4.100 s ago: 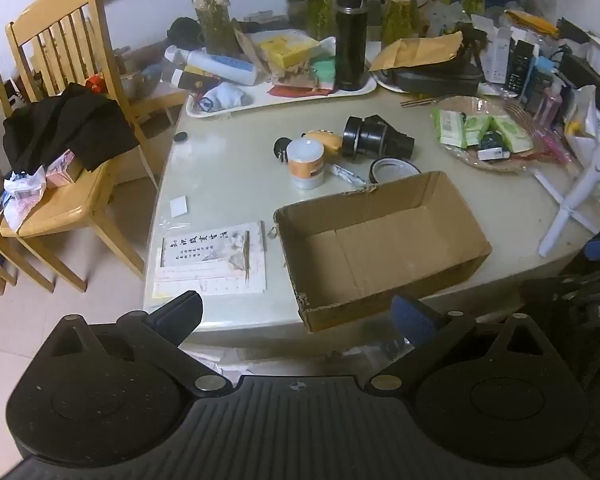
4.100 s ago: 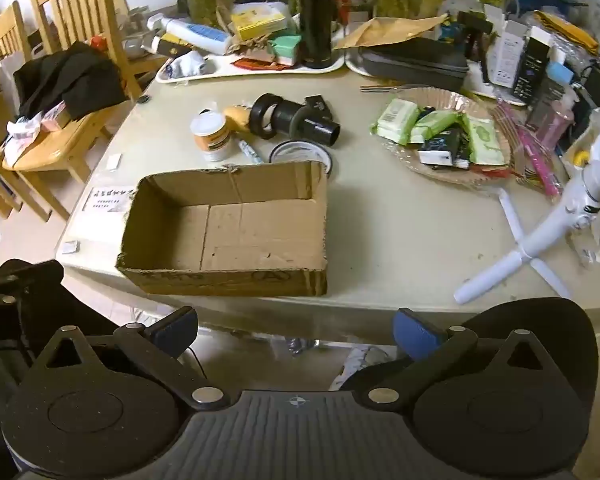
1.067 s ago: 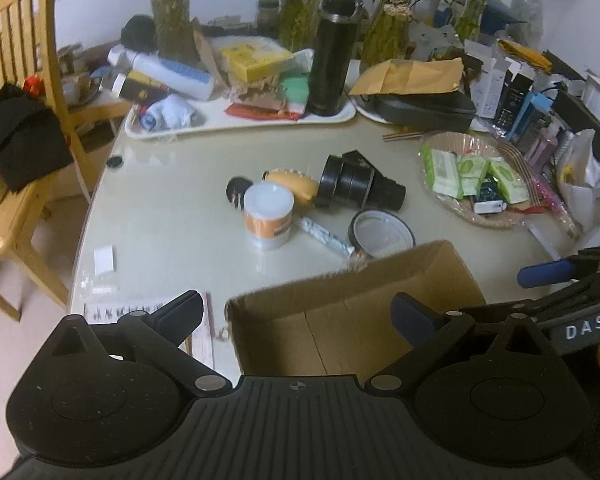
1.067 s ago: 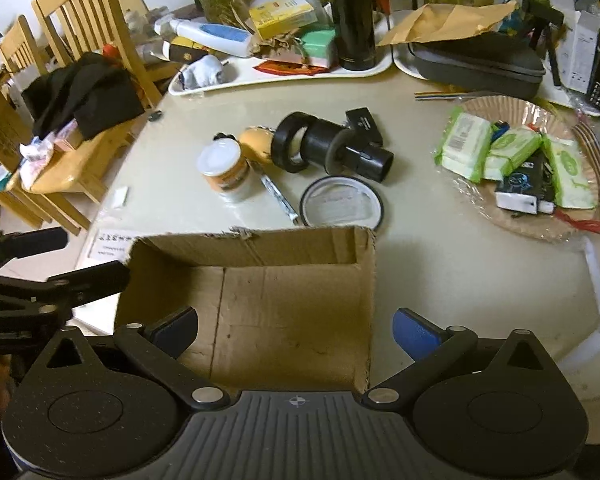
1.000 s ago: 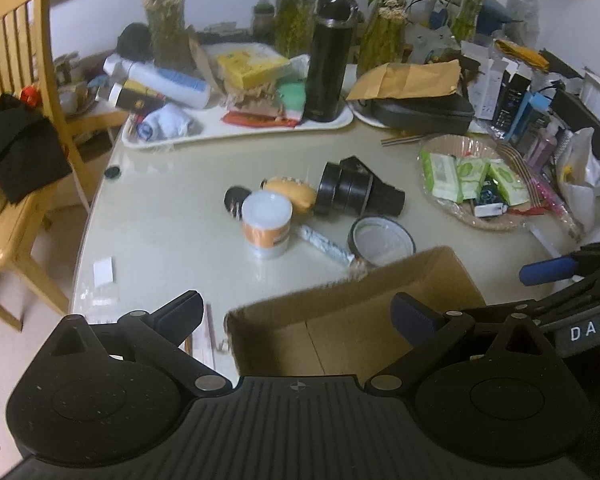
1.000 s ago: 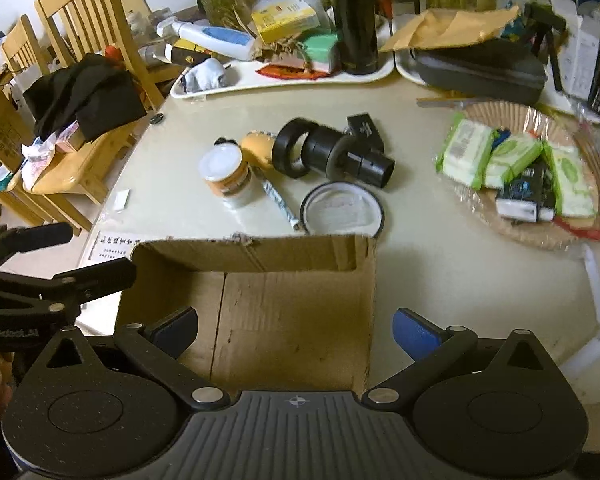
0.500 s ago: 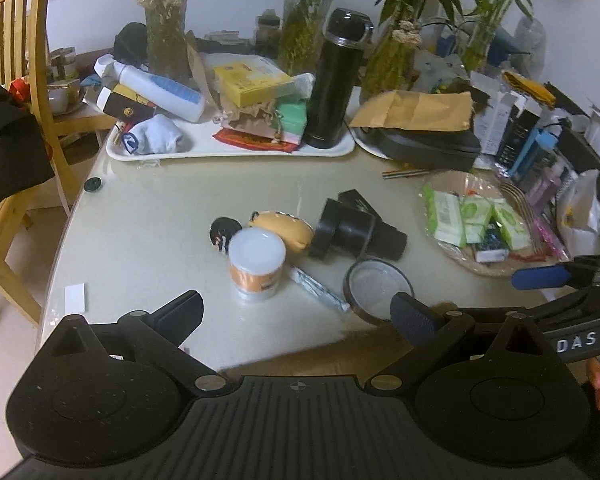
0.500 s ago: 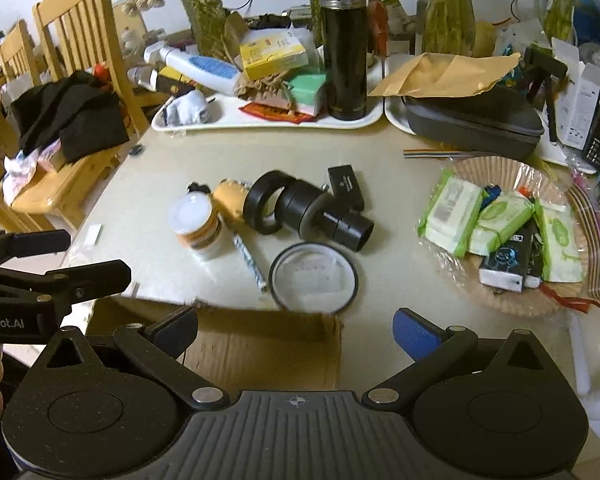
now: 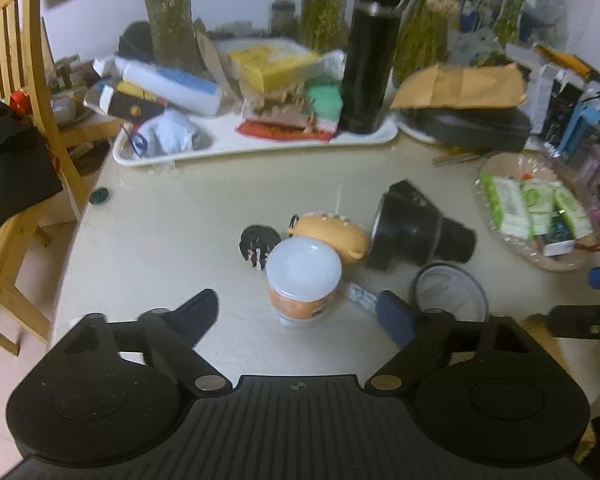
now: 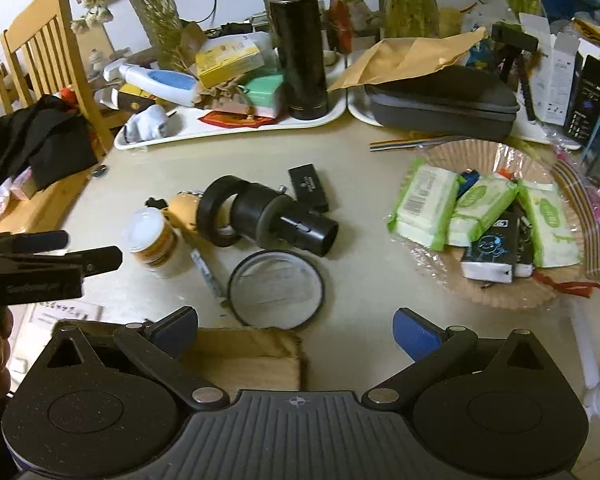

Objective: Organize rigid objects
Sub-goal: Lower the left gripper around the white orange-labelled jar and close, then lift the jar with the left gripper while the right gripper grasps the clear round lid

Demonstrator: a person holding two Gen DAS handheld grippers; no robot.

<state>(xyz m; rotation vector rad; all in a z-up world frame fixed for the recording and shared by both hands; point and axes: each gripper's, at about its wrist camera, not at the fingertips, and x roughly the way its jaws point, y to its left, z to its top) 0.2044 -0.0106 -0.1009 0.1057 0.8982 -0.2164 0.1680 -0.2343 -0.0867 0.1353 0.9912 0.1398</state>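
Both grippers have advanced over the table since a second ago, so the cardboard box [image 10: 246,356] that filled the lower frame now shows only as a strip of its far wall, just under the right gripper [image 10: 296,330]. Beyond that wall lies the cluster of loose things. A round lid [image 10: 276,289] lies flat just past the box. Behind it a black lens tube [image 10: 272,216] lies on its side, its wide ring end toward the jar. A white-capped orange jar [image 9: 303,286] stands upright, and a pen [image 10: 208,272] lies between jar and lid. A yellow pouch [image 9: 332,234] rests behind the jar, touching the tube, with a small black plug [image 9: 258,244] just beside it. A small black case [image 10: 309,186] lies behind the tube.

The left gripper [image 9: 296,314] hangs just short of the jar with its fingers spread wide and nothing between them; the jar sits roughly in line with the gap, though motion blur makes the clearance hard to judge. The right gripper's fingers are likewise spread and empty.

Farther back, a white tray [image 9: 172,156] holds a black flask [image 9: 370,56] among other clutter. A basket [image 10: 496,296] of wipes sits to the right.
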